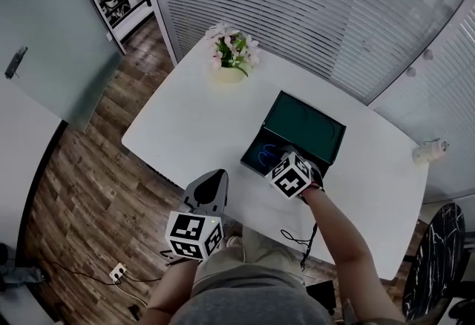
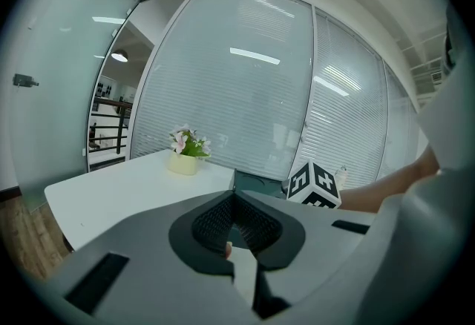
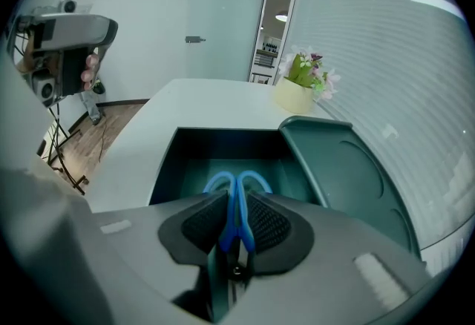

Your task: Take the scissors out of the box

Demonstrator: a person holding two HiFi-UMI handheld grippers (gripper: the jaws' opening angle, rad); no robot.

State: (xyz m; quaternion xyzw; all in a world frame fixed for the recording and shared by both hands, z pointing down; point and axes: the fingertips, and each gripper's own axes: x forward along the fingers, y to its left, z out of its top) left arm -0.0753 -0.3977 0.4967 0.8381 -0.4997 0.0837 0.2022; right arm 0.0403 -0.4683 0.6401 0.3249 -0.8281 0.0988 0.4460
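Pinching the scissors (image 3: 231, 220) by their blue handles, the right gripper (image 3: 236, 197) reaches into the box (image 3: 165, 164) to lift them; the left gripper (image 2: 235, 201) waits closed, empty.

White rectangular bench (image 1: 185, 130) stood on dark wood-plank floor (image 1: 82, 190). Glass walls with white horizontal blinds (image 1: 312, 4) ran along its far side; frosted glass door (image 1: 44, 49) at left. Strip lights (image 2: 254, 56) reflected in the glass. Pink flowers in cream pot (image 1: 231, 60) on bench.

left gripper (image 2: 236, 196): fingers together, empty, near level | right gripper (image 3: 234, 195): tilted down, fingers clamped on scissors (image 3: 243, 220)
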